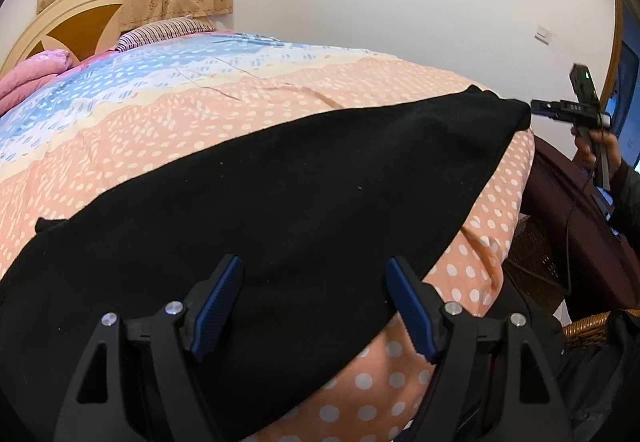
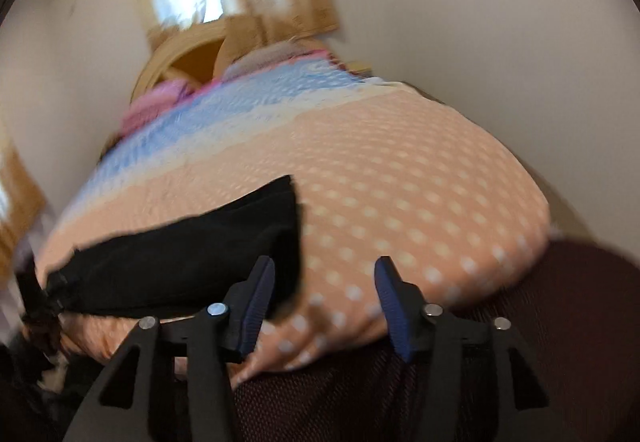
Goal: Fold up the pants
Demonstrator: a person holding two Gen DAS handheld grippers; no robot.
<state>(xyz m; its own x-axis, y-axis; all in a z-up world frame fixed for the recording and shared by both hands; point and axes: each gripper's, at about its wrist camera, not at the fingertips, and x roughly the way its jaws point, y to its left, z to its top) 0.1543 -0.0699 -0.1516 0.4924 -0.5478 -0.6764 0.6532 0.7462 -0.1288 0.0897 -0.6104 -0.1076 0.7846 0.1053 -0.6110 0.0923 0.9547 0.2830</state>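
My black pants (image 1: 260, 202) lie flat on the bed (image 1: 360, 90), stretched in one long band along the bed's near edge, over the peach dotted part of the cover. They look already doubled leg on leg, though I cannot make out the layers in the dark cloth. That would make the first fold done, I judge; the folds along the length are still left, since the band runs at full stretch from one end to the other.

My left tool (image 1: 314, 274) hangs over the near edge of the pants, its blue pads spread wide with nothing between them. My right tool (image 2: 324, 274) is also spread wide and empty, held off the bed's near edge, just past the end of the pants (image 2: 180, 254); its view is blurred. From the left view I can see the right tool (image 1: 538, 107) beside that same far end.
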